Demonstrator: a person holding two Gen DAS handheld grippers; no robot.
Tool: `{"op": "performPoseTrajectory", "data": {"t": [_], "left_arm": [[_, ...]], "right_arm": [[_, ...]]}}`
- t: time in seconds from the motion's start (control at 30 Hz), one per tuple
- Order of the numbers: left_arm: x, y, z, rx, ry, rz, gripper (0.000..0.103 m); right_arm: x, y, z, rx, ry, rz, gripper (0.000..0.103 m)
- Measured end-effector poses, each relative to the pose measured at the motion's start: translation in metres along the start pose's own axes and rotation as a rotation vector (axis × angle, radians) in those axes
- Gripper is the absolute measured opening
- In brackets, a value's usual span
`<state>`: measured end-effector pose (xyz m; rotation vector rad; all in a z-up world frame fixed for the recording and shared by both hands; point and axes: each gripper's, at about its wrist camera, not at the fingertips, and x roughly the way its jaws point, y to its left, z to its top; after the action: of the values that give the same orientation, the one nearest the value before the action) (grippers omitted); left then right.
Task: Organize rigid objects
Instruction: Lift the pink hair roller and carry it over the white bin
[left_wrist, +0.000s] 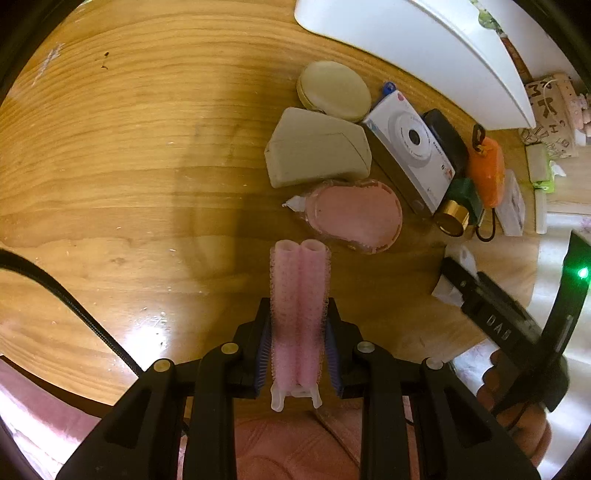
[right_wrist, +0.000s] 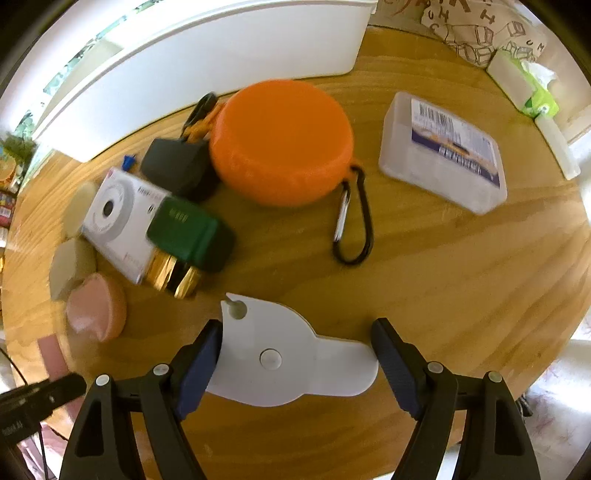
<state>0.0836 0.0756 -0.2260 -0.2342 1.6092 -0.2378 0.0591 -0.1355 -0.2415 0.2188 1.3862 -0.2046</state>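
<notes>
Pink rollers (left_wrist: 299, 310), two foam tubes side by side, are clamped in the left gripper (left_wrist: 298, 325), whose fingers (left_wrist: 260, 354) press them from both sides above the wooden bench (left_wrist: 129, 147). Beyond the rollers' tips lies a pink round case (left_wrist: 356, 216), touching a beige wedge-shaped case (left_wrist: 317, 151) behind it, and a beige oval case (left_wrist: 334, 90) sits just behind that. To their right a white camera box (left_wrist: 412, 147) lies flat, with a black block (left_wrist: 445, 136), a green-and-gold bottle (left_wrist: 460, 203) and an orange pouch (left_wrist: 487, 170) beside it. A white bin (left_wrist: 424, 44) stands at the far edge. At the right edge the other gripper shows over a white thing.

From the right wrist view, a flat white gadget (right_wrist: 284, 354) lies on the bench between the right gripper's (right_wrist: 295, 354) fingers (right_wrist: 199, 369). The left finger seems to touch its edge, the right one stands clear, so the grip is released. Further off, the orange pouch (right_wrist: 280, 144) with its carabiner (right_wrist: 349, 221) sits mid-bench, with a clear plastic box (right_wrist: 443, 151) well to its right. The camera box (right_wrist: 118, 218), the bottle (right_wrist: 184, 240) and the black block (right_wrist: 177, 166) cluster at left, the beige and pink cases beside them.
</notes>
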Motion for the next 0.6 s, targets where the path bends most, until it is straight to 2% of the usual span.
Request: {"op": "performPoseTrajectory", "data": {"t": [0.4, 0.6], "left_arm": [[-0.045, 0.024, -0.006, -0.017, -0.09, -0.023, 0.028], [-0.066, 0.027, 0.006, -0.034, -0.15, -0.029, 0.028]], "right_arm": [[-0.015, 0.027, -0.029, -0.086, -0.036, 0.023, 0.081], [-0.037, 0.046, -0.031, -0.128, -0.086, 0.031, 0.081]]}}
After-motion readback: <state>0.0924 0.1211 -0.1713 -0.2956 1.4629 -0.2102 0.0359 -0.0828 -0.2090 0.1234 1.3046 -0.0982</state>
